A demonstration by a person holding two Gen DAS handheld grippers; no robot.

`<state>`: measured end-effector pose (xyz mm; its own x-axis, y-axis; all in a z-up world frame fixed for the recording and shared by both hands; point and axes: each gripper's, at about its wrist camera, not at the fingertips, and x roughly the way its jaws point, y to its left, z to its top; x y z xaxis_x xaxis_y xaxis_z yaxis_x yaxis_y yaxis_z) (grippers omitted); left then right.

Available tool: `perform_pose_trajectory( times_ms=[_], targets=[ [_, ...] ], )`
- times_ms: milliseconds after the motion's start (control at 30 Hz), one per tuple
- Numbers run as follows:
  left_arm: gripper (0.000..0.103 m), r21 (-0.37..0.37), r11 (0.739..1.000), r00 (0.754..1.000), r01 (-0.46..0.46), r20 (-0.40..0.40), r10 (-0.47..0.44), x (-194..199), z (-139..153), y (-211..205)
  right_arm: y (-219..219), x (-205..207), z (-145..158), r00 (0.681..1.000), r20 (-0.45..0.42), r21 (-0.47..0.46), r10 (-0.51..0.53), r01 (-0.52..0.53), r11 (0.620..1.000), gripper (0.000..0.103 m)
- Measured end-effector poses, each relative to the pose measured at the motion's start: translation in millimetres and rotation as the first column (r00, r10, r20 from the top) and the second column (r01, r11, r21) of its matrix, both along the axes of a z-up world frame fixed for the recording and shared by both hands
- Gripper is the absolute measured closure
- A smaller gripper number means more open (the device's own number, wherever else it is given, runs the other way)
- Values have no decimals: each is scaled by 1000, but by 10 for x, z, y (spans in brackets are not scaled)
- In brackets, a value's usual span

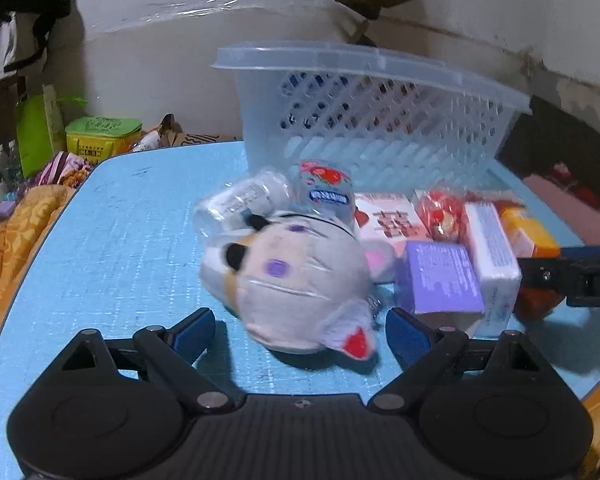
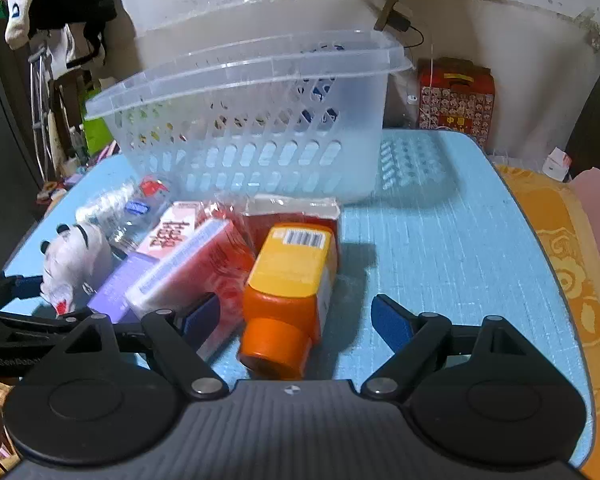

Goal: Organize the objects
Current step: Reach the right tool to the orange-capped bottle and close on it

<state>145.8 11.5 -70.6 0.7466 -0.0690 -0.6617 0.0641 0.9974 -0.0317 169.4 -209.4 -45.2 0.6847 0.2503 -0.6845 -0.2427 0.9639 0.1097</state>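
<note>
1. My left gripper (image 1: 300,330) has its jaws spread wide and grips nothing; a plush cat toy (image 1: 296,276) wrapped in clear film lies on the blue table (image 1: 120,240) just ahead of the gap between the blue pads.
2. My right gripper (image 2: 296,322) is equally wide open and holds nothing; an orange bottle (image 2: 288,292) lies between its fingers, cap end toward the camera, but I cannot tell whether either pad touches it.
3. The rest of the objects sit bunched in the middle of the table: a clear plastic bottle (image 1: 324,192) behind the plush, a purple box (image 1: 440,276) beside it, a white and pink pack (image 2: 192,268), and a pink box with red characters (image 1: 392,220).
4. A translucent slotted basket (image 2: 260,128) stands upright at the far side of the table, just behind the cluster.
5. A red patterned box (image 2: 454,98) stands beyond the table's far right corner, against the wall.
</note>
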Motion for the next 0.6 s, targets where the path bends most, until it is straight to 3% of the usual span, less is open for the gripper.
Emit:
perform_pose_trajectory(
  times_ms=[133,200,300,333,600],
  targets=[
    [12,57,998,1000,13,13,-14,-28,-13,-86,10,6,-56,1000,-25,3,13,-13,1000,17],
    [20,51,998,1000,24,15,-25,-46,6,-91,36,-12,-69,1000,-13,-13,21,-21,1000,19],
    [38,83,996,999,18,40,-21,-111,45,-138,87,-68,-66,999,4,-45,45,-45,998,46],
    [39,87,996,999,18,49,-22,-141,60,-166,95,-89,-58,999,10,-54,50,-49,997,53],
    [41,94,995,994,30,102,-40,-305,183,-160,-31,-244,34,997,40,-40,60,-59,997,58]
  ],
)
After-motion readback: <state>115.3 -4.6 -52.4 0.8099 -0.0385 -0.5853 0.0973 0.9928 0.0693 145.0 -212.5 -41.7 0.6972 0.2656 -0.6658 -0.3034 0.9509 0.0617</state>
